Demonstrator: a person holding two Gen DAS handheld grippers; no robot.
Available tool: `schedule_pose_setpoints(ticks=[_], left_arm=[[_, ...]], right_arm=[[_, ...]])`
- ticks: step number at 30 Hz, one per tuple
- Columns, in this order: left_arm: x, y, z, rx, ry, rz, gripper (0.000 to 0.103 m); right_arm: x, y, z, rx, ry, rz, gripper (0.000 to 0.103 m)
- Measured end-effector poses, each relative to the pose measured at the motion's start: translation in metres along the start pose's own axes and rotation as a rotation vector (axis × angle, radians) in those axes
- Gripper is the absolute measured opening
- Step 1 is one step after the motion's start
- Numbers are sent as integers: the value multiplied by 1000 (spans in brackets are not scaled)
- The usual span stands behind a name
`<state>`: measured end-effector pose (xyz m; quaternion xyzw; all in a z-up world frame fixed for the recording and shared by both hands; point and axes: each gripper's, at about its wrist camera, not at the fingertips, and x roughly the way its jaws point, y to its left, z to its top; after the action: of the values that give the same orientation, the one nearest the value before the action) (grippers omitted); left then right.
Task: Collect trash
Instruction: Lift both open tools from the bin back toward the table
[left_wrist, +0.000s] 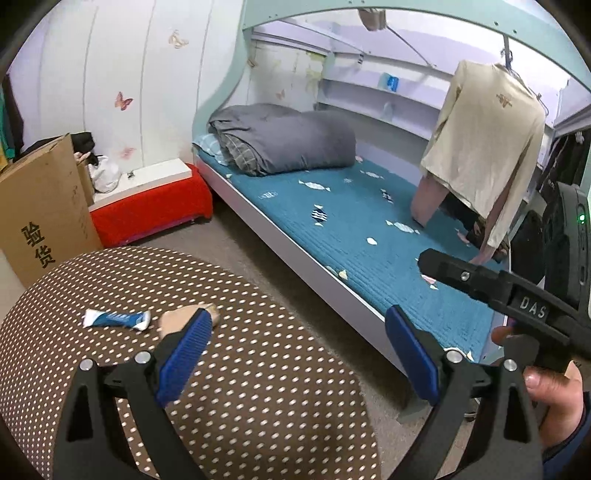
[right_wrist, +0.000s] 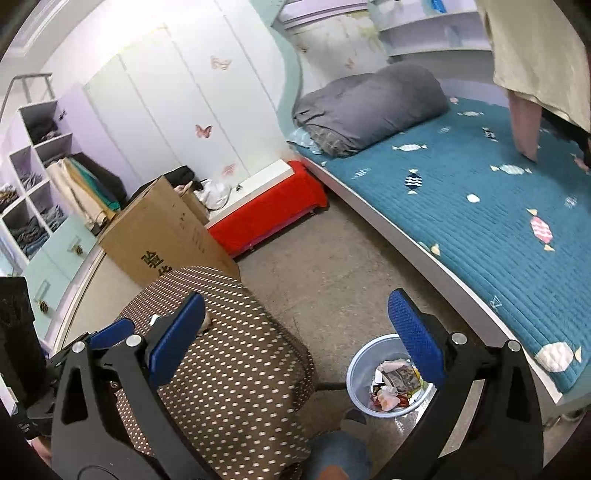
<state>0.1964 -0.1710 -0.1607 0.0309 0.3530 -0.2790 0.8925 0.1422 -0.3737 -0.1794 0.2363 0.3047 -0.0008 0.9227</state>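
A blue and white tube (left_wrist: 116, 319) lies on the brown polka-dot cushion (left_wrist: 240, 369). Beside it rests a small beige scrap (left_wrist: 176, 320), partly hidden behind my left finger. My left gripper (left_wrist: 299, 328) hovers open above the cushion's right side, nothing between its blue pads. The right gripper (right_wrist: 297, 314) is open and empty too, above the floor between the cushion (right_wrist: 236, 369) and the bed. Below it stands a translucent blue bin (right_wrist: 360, 373) holding several crumpled wrappers (right_wrist: 397, 382). The right gripper's black body (left_wrist: 517, 295) shows in the left wrist view.
A bed with a teal quilt (left_wrist: 369, 229) and a folded grey duvet (left_wrist: 284, 142) runs along the right. A red bench (right_wrist: 269, 212) and a cardboard box (left_wrist: 40, 210) stand by the wall. A beige shirt (left_wrist: 487, 147) hangs over the bed. Open shelves (right_wrist: 33, 177) at far left.
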Motion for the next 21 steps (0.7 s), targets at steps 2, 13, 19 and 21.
schedule_pose_setpoints(ticks=[2, 13, 19, 21], left_arm=[[-6, 9, -3, -13, -7, 7, 93], [-26, 82, -20, -100, -25, 87, 93], [-23, 123, -27, -122, -7, 139, 93], [-19, 133, -30, -117, 3, 158, 93]], right_arm=[[0, 12, -2, -26, 6, 10, 97], [24, 76, -16, -222, 79, 23, 97], [54, 101, -26, -325, 134, 18, 97], [68, 105, -29, -347, 158, 11, 97]])
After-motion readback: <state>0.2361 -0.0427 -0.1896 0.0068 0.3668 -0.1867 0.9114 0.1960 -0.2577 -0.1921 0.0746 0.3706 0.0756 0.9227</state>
